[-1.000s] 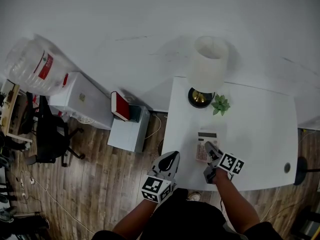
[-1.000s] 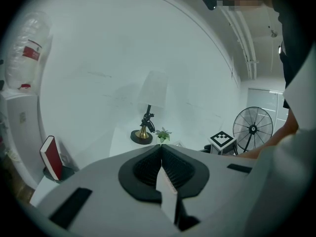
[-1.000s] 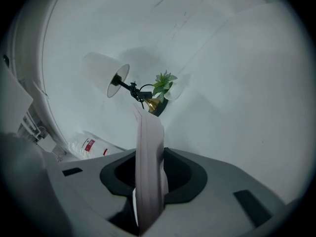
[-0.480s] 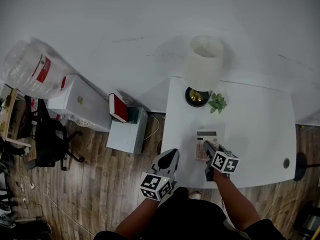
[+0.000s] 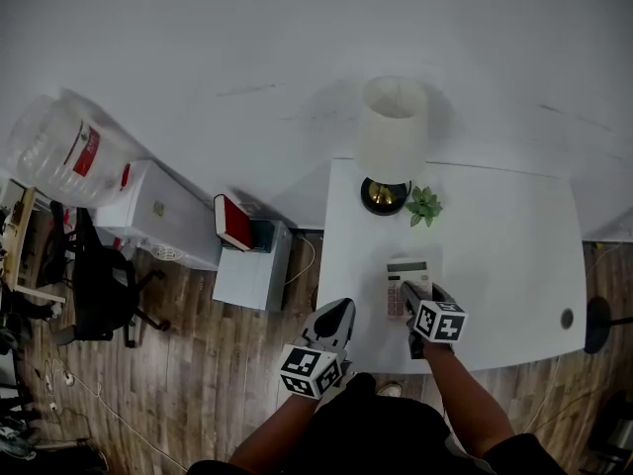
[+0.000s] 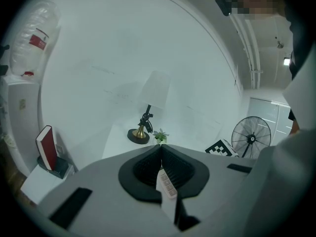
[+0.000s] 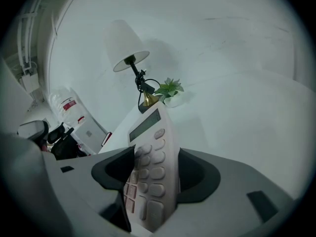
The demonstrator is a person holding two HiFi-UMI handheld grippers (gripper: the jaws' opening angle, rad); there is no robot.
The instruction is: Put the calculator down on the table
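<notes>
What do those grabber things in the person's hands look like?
The left gripper and right gripper are pale grey, pointed like beaks, with black padding inside the jaws. Each carries a cube covered in black-and-white square markers. No cables show. The person wears a black top.

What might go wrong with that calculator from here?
The right gripper has just been opening its jaws, but the calculator is between them, close against one jaw. Pulling back crookedly may drag or tip it. A nudge forward might slide it across the table toward the plant and lamp.
</notes>
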